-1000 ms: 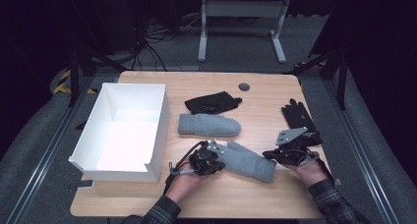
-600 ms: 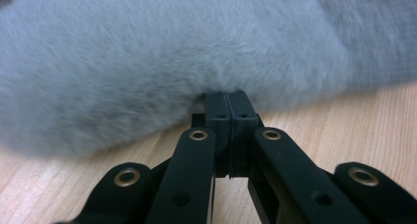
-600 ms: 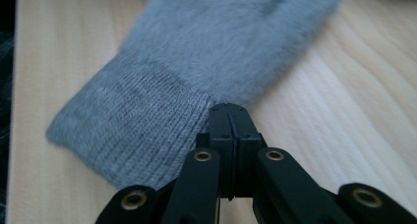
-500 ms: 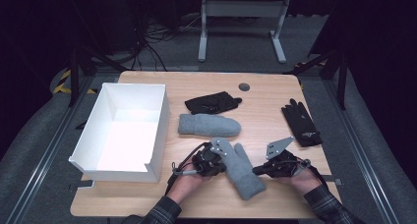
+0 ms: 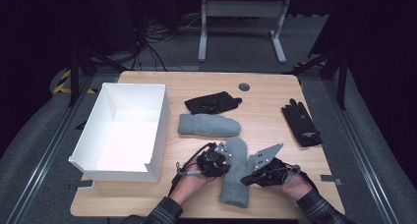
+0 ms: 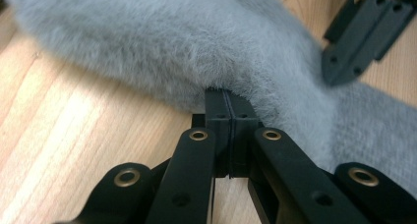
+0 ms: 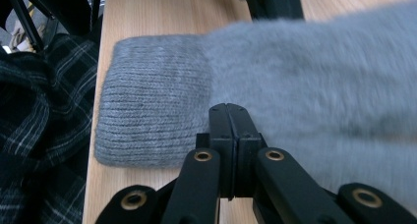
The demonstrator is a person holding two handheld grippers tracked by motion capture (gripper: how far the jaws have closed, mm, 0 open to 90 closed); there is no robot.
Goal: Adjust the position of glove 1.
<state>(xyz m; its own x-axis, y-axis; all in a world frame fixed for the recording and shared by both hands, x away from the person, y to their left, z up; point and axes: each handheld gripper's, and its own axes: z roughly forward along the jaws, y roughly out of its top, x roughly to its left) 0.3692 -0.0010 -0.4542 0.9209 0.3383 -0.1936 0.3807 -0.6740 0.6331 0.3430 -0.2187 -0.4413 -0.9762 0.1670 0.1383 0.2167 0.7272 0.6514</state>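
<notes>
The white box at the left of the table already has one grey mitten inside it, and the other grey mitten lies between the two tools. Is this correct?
Not quite. The high view shows the white box with nothing inside it. One grey mitten lies on the table just right of the box, and the other grey mitten does lie between the left tool and the right tool.

Mitten [image 5: 235, 172] between tools, right of box [image 5: 160, 130]
</notes>
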